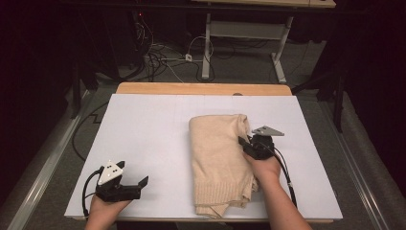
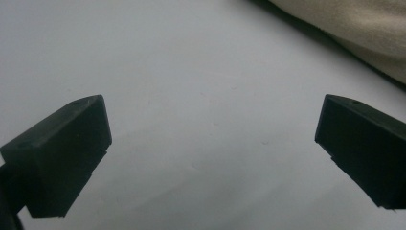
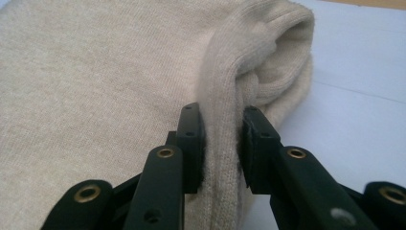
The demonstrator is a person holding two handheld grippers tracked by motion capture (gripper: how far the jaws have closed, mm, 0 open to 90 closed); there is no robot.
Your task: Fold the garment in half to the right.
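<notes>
nearest to us, at the front left of the white rectangular table sheet (image 1: 143,124), we see the left gripper (image 1: 143,182) held low in a hand, its black jaws spread wide with only bare sheet between them; in the left gripper view the edge of the cloth lies farther off at the upper right, well apart from the jaws. a little farther in, on the right half of the sheet, lies the folded cream knitted sweater (image 1: 218,158), its ribbed hem toward the front edge and its rounded fold toward the back. at its right edge we see the right gripper (image 1: 244,143), its grey three-cornered plate on top, and in the right gripper view (image 3: 221,143) its black jaws are pinched onto a raised ridge of the knit, pads pressing the fabric from both sides. beyond the sheet we see the pale wooden table edge (image 1: 203,88), then dark floor with tangled cables (image 1: 158,60).
</notes>
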